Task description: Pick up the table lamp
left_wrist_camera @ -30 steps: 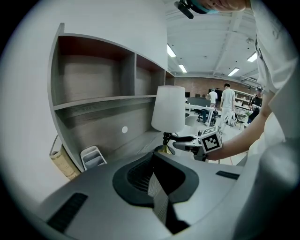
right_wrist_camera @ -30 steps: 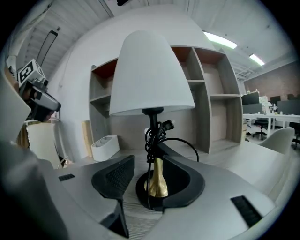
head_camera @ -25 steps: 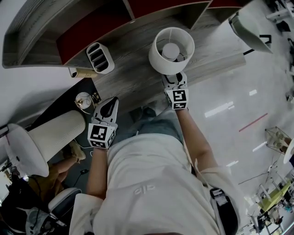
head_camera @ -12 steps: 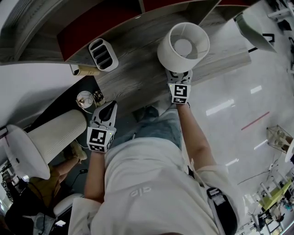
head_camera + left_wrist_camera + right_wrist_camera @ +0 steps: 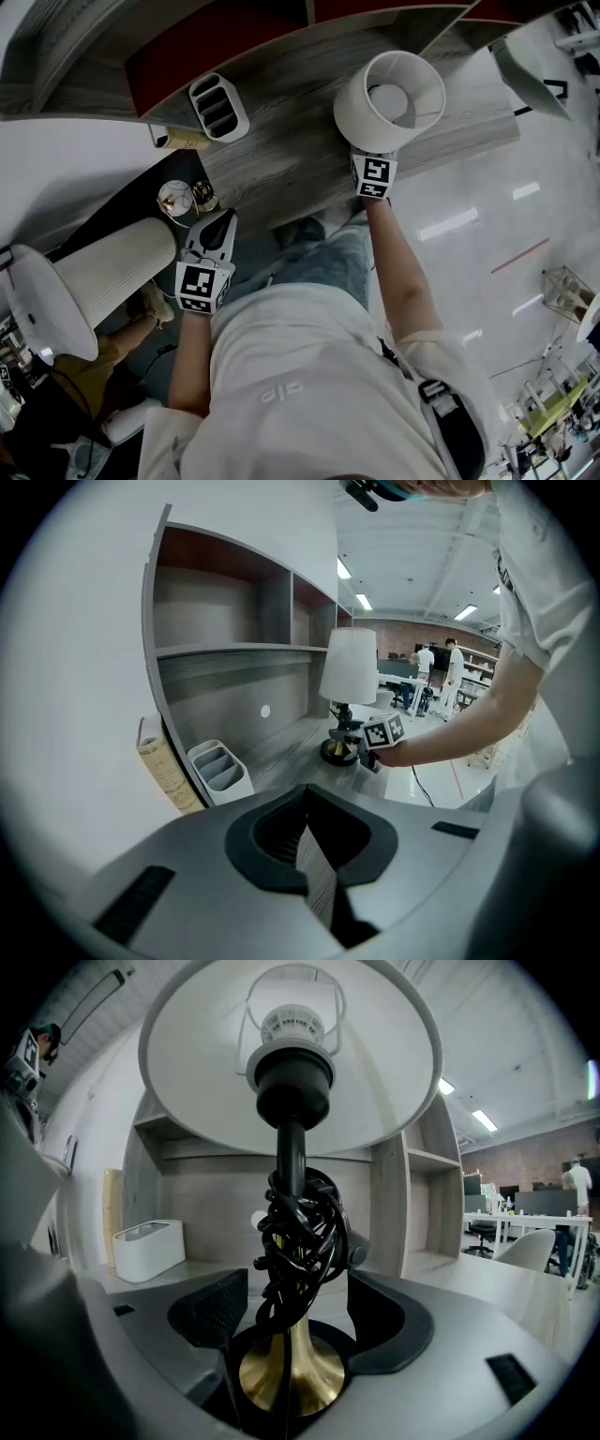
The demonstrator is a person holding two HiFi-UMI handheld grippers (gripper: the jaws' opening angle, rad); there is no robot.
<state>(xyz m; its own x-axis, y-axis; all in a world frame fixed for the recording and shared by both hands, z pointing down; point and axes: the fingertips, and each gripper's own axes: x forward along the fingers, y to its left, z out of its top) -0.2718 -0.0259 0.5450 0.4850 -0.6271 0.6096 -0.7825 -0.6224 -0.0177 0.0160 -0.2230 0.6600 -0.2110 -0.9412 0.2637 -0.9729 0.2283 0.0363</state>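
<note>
- The pick-up is not yet done; the table lamp [image 5: 389, 98] stands upright on the grey wood-grain desk [image 5: 281, 150], at the upper right of the head view, close to the desk's front edge.
- The right tongs [image 5: 292, 1312] straddle the stem low down, just above the base; their jaws have just been opening and stand wide, with the pads just beside the wound cable and not pressing on it; no grip yet.
- The left tongs [image 5: 314, 855] are closed and empty, at the lower left of centre in the head view, well apart from the lamp.
- What is left, as I judge it: close on the stem, then lift.
- The lamp has a white drum shade, a black socket and a slim black stem; a black cable is bundled in tangled loops round the stem; the foot is flared brass; it is probably top-heavy.
</note>
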